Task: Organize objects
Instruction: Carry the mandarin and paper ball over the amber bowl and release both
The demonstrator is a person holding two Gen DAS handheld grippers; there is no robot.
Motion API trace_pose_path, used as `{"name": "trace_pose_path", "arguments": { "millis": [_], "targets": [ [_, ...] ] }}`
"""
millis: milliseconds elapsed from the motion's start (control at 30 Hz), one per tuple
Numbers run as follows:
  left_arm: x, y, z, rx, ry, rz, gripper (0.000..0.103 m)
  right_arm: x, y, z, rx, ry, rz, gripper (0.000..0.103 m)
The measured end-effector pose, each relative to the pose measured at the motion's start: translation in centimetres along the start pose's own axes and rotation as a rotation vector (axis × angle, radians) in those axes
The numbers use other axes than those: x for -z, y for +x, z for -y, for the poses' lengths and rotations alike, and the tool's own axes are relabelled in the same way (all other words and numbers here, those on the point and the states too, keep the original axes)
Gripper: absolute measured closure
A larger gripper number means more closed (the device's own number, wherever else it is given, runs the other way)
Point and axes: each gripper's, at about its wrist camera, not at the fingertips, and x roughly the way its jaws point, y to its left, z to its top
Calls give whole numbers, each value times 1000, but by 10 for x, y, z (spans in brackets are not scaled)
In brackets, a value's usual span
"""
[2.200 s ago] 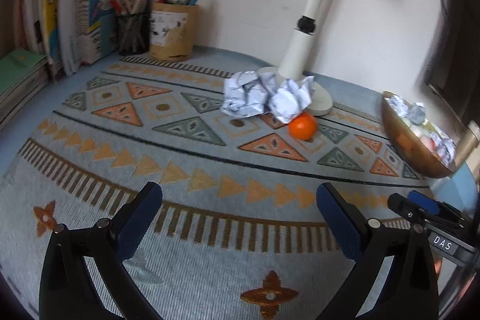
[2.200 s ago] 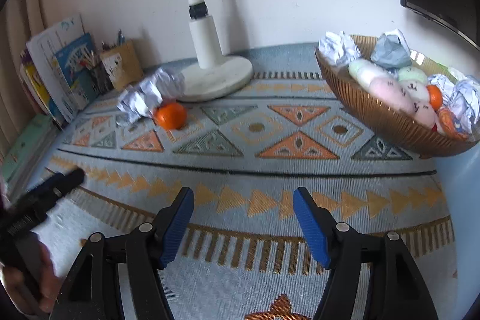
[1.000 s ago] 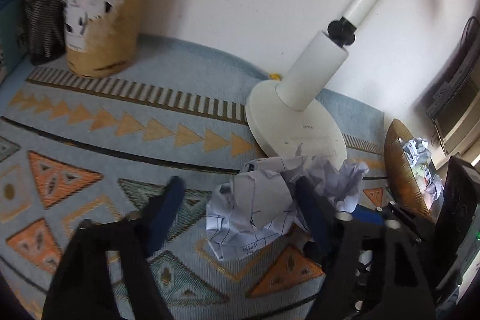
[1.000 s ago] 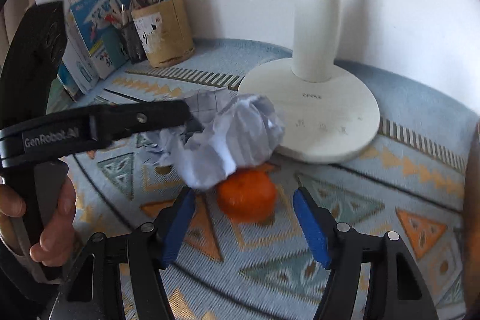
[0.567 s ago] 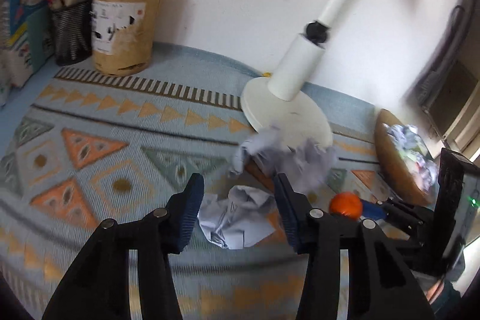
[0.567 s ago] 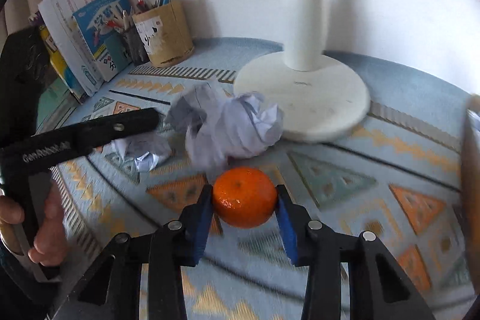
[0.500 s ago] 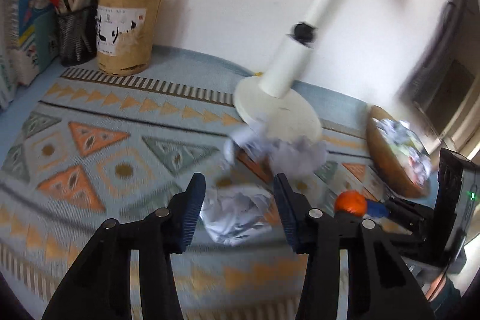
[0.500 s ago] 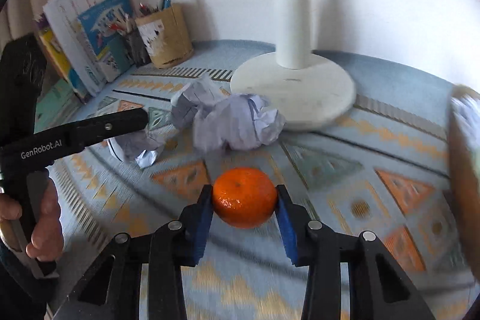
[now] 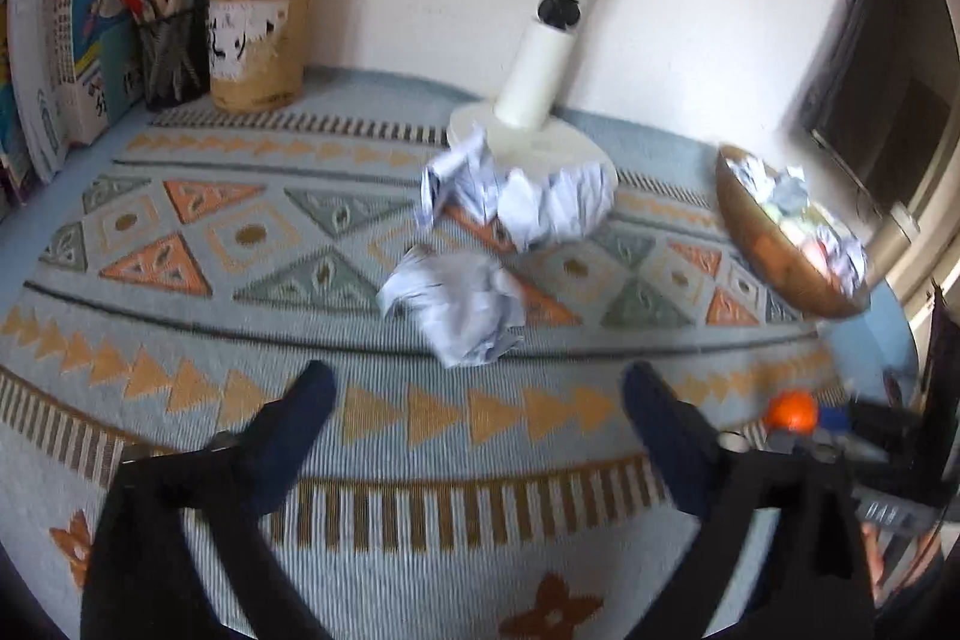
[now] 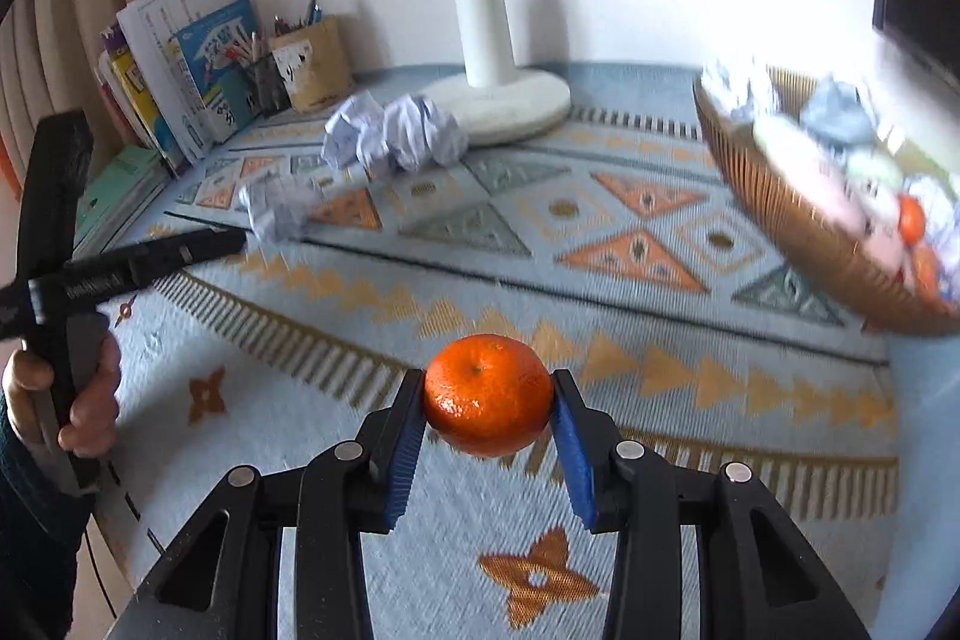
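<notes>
The right gripper (image 10: pixel 489 421) is clamped on an orange (image 10: pixel 488 394); both blue pads press its sides and it hangs clear of the patterned mat (image 10: pixel 420 316). The left gripper (image 9: pixel 480 400) has its jaws opening to a wide spread, with nothing between them. Just beyond its tips lies a crumpled paper ball (image 9: pixel 459 304) on the mat. A larger crumpled paper wad (image 9: pixel 522 196) sits farther back, touching the white lamp base (image 9: pixel 540 145). A basket (image 10: pixel 798 220) stands at the right, holding paper balls and other items. At the far left stand a pen holder (image 9: pixel 258 46) and books (image 10: pixel 180 64). A hand (image 10: pixel 84 394) grips the left gripper's handle.
</notes>
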Motion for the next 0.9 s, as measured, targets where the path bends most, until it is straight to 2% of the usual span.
{"name": "trace_pose_path", "arguments": {
  "millis": [167,267,300,367,400,433,467,500,600,667,733,800,900],
  "targets": [
    [-22,28,2,-74,5,-32,2,7,13,11,6,21,-48,63],
    [-26,46,-1,-15,-18,-82,6,7,14,10,-1,9,-46,60],
    [-26,49,0,11,-13,-96,23,7,15,10,-3,7,-48,55],
    [-23,53,1,37,-18,-104,37,7,14,9,-12,4,-48,49],
    [-21,55,0,41,-20,-105,51,7,14,8,-10,3,-48,42],
    [-20,55,0,50,-19,-101,54,8,13,8,-2,2,-47,38],
    [-20,52,2,70,-15,-95,61,7,13,7,7,2,-45,38],
    [-20,50,3,73,-2,-93,63,7,13,7,5,4,-46,38],
    [-16,47,13,51,46,-93,65,4,13,10,-11,43,-32,38],
    [-13,42,19,55,63,-82,68,2,14,13,-27,65,-35,48],
    [-11,36,25,73,72,-72,70,2,16,12,-26,64,-43,61],
    [-9,29,34,83,86,-60,70,4,16,10,2,43,-39,63],
    [-9,12,58,118,116,-34,70,7,7,10,-21,56,-14,64]
  ]
}}
